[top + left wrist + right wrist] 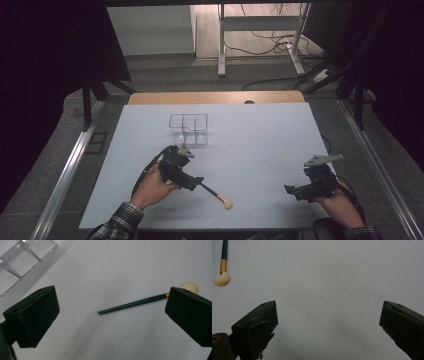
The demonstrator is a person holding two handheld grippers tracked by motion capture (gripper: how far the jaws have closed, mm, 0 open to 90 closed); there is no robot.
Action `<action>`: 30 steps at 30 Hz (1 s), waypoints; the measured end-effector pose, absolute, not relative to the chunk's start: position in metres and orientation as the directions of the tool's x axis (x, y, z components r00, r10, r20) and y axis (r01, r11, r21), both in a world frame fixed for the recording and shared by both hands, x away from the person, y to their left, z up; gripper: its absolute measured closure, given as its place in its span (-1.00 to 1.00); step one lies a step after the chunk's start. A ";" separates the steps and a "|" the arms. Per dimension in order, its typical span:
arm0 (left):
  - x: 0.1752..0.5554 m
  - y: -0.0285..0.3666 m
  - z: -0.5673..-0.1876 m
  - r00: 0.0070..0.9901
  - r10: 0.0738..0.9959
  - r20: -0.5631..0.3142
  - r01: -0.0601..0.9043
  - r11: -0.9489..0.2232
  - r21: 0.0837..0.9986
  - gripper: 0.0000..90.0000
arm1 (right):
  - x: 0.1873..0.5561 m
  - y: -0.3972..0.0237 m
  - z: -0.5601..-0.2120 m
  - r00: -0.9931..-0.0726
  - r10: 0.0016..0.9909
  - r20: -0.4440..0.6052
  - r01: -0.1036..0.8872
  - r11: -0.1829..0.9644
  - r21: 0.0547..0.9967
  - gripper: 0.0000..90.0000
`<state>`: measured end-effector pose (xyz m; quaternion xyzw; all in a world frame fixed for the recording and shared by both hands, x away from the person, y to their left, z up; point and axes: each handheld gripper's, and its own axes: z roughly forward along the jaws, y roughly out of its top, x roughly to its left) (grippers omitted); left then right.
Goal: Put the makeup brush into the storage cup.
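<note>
A makeup brush [216,196] with a dark handle, gold ferrule and cream bristles lies flat on the white table [260,135] near the front edge. My left gripper [196,181] hovers over its handle end. In the left gripper view the brush [135,303] lies between the wide-apart jaws of the left gripper [111,300], untouched. My right gripper [290,190] is open at the front right, apart from the brush. The right gripper view has the brush [222,277] at top left, beyond the open right gripper [329,306].
A clear plastic organizer [188,128] with dividers stands upright just behind the left hand; its corner is in the left gripper view as the clear organizer [22,257]. The table's wooden back edge [215,97] runs behind it. Metal rails flank the table.
</note>
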<state>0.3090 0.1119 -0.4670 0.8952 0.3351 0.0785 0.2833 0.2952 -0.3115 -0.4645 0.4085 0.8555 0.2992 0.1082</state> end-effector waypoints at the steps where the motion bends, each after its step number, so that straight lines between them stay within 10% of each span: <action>1: 0.310 0.110 -0.467 0.766 0.641 -0.048 0.554 -0.620 0.556 -1.00 | 0.295 -0.312 -0.465 -0.642 0.764 0.060 0.635 0.487 0.600 -0.96; 30: 0.322 0.078 -0.485 0.845 0.533 -0.051 0.487 -0.724 0.489 -0.99 | 0.295 -0.311 -0.466 -0.645 0.761 0.063 0.639 0.492 0.592 -0.96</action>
